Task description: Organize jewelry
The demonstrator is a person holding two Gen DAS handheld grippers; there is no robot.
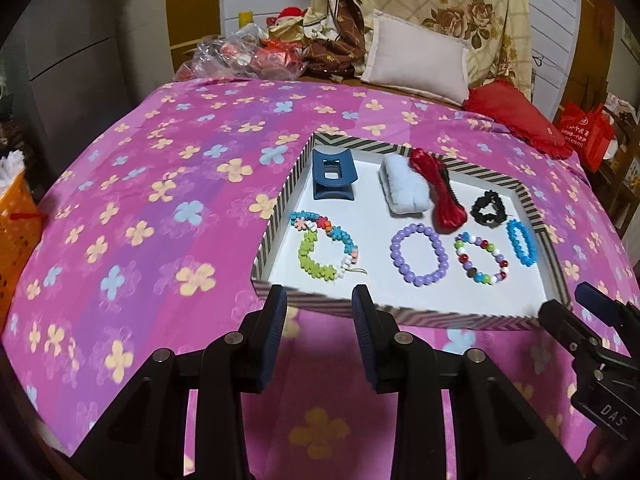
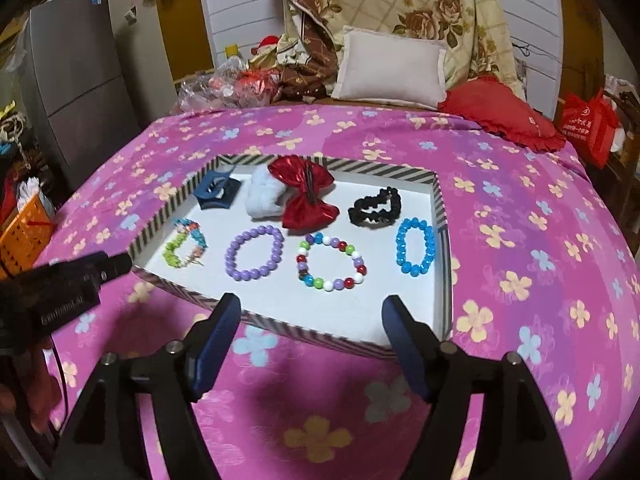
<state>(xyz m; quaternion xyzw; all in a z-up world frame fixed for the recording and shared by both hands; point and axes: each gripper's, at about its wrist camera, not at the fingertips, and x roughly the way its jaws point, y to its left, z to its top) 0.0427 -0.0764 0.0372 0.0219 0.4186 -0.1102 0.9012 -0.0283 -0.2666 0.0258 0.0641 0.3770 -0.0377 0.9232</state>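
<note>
Left wrist view
Left gripper (image 1: 320,300): jaws apart, holding nothing, just before the near rim.
Tray (image 1: 280,204): shallow, striped rim, white floor, on the pink flowered bedspread (image 1: 160,200).
Front row: flower-bead bracelet (image 1: 326,250), purple bracelet (image 1: 419,255), multicolour bracelet (image 1: 482,257), blue bracelet (image 1: 521,242).
Back row: blue hair claw (image 1: 333,176), white pad (image 1: 405,186), red bow (image 1: 438,192), black scrunchie (image 1: 488,208).

Right wrist view
Right gripper (image 2: 312,312): fingers wide apart, empty, at the near rim.
Purple bracelet (image 2: 254,258): round, lying flat, apart from its neighbours.
Red bow (image 2: 306,191): overlaps the white pad (image 2: 262,196).

Home bedroom, flowered pink bedspread (image 1: 160,184), pillow (image 1: 416,60), folded quilt (image 2: 420,4)
</note>
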